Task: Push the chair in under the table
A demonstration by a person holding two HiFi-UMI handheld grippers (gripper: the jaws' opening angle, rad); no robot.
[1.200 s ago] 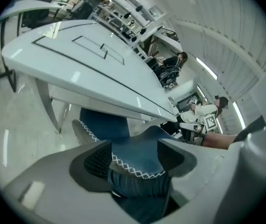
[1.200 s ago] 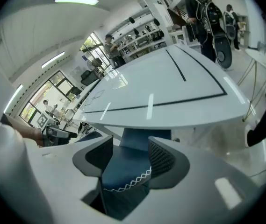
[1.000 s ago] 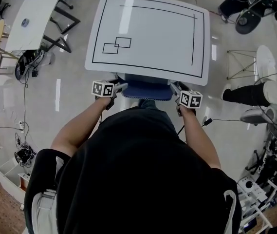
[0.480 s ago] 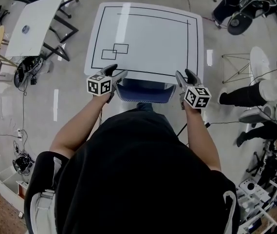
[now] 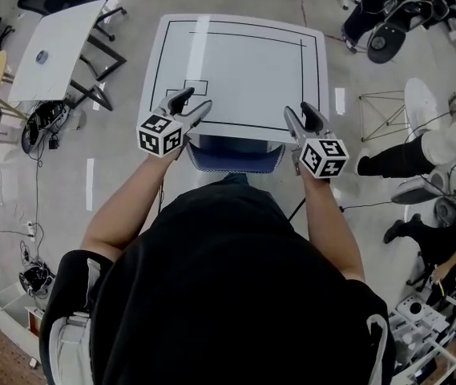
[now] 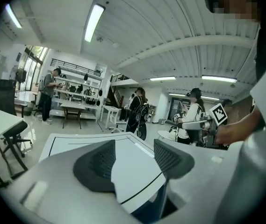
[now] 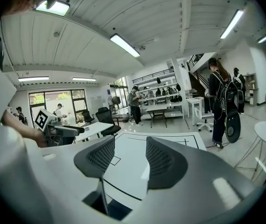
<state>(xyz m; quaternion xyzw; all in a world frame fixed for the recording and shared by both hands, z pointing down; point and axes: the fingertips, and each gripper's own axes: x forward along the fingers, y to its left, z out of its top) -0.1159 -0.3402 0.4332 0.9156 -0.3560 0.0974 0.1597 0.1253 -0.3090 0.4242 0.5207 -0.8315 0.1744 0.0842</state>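
White table (image 5: 240,62) over blue chair (image 5: 236,152); left gripper (image 5: 195,100) jaws just narrowing, right gripper (image 5: 298,111) half-open; both empty.

Head view steeply down, gripper views nearly level, all sharing table (image 5: 236,62)

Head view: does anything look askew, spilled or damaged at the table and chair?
Nothing stands out. The blue chair sits roughly centred under the near edge of the white table; the tabletop shows only black outlines, no spill or damage.
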